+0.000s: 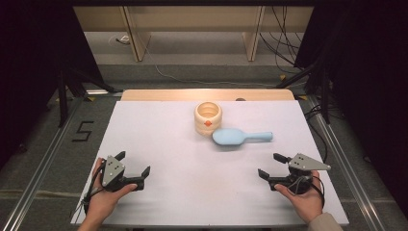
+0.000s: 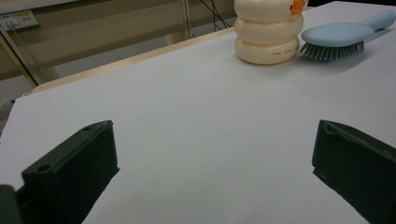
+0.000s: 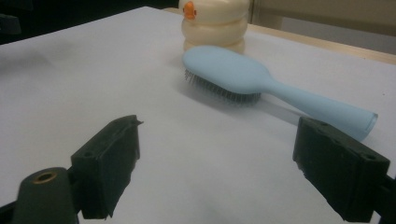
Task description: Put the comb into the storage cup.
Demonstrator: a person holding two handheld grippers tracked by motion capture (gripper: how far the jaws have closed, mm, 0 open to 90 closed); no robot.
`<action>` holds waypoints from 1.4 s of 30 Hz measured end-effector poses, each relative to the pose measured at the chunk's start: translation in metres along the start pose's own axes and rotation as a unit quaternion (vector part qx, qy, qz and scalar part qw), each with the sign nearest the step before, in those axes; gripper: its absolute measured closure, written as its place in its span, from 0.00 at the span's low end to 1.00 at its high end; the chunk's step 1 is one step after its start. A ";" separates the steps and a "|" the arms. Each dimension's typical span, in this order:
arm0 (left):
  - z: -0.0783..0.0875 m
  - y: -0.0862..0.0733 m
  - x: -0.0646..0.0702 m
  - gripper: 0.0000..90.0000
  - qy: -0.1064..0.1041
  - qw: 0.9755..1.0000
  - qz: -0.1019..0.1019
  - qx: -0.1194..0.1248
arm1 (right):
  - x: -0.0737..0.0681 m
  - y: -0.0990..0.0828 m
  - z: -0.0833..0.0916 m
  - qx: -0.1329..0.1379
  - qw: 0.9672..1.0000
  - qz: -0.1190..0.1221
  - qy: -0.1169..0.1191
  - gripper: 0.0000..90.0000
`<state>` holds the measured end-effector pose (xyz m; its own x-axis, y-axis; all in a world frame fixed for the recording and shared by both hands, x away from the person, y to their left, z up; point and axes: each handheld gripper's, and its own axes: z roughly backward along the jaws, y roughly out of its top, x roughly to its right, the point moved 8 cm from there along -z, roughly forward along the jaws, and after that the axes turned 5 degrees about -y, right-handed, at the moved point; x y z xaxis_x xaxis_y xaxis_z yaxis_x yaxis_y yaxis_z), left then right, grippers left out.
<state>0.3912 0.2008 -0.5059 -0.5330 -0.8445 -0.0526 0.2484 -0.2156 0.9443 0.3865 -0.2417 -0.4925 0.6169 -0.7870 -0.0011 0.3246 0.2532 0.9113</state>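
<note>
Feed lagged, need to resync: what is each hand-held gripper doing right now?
Left hand-held gripper: open, holding nothing.
Right hand-held gripper: open, holding nothing; brush lies untouched ahead.

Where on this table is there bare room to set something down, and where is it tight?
The widest free patch is the white sheet between the left gripper and the right gripper, running up to the blue hairbrush. The strips left of the cream ringed cup and right of the brush handle are bare too. It is crowded where the brush lies close against the cup.
</note>
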 end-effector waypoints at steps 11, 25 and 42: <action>-0.001 0.001 0.000 0.00 -0.002 1.000 -0.002 0.001 | 0.006 0.007 0.002 0.010 1.000 0.001 -0.023 0.21; -0.001 0.000 0.000 0.00 -0.001 1.000 0.000 0.000 | 0.042 0.034 -0.030 -0.034 0.998 -0.011 -0.060 0.51; -0.001 0.000 0.000 0.00 -0.002 1.000 0.005 0.002 | 0.081 0.045 -0.095 -0.170 0.979 0.020 -0.107 1.00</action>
<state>0.3923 0.2002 -0.5062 -0.5344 -0.8443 -0.0409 0.2512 -0.2048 0.9460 0.5193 -0.2402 -0.4905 0.4809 -0.8637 0.1512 0.5465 0.4301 0.7186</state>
